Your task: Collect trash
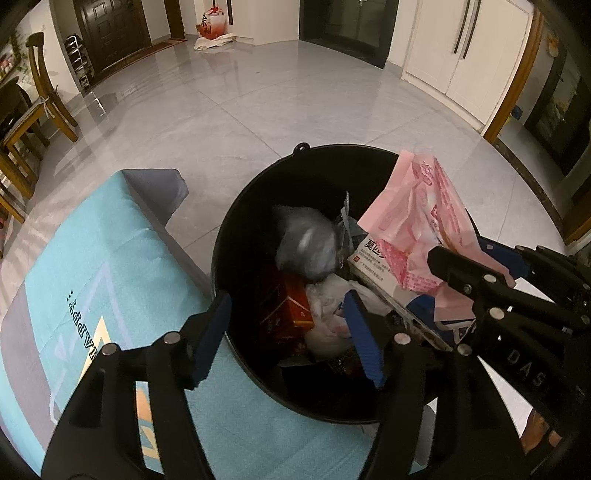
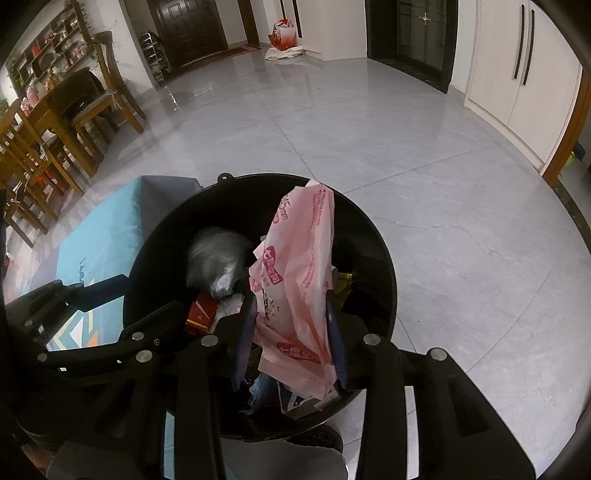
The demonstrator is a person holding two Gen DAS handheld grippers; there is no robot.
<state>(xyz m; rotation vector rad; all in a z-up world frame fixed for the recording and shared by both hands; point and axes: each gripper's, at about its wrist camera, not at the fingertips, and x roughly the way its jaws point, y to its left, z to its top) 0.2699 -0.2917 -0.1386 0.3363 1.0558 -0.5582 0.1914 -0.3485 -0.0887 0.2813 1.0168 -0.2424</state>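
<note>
A black round bin (image 1: 251, 221) stands on the floor beside a teal-covered surface, with trash inside. My left gripper (image 1: 291, 332) hangs open over its near rim, with nothing between the blue pads. A blurred grey crumpled ball (image 1: 306, 243) lies in the bin just past those pads. Under it are a red box (image 1: 295, 310), white plastic and a white printed carton (image 1: 373, 258). My right gripper (image 2: 291, 336) is over the bin's right side, shut on a pink printed plastic bag (image 2: 299, 266) that sticks up above the rim.
The teal cloth-covered surface (image 1: 110, 258) borders the bin on the left. Grey tiled floor (image 2: 443, 184) spreads beyond. Wooden chairs and a table (image 2: 55, 122) stand at far left, white cabinet doors (image 1: 461, 55) at right, and a red-and-white bag (image 1: 212, 26) by the far wall.
</note>
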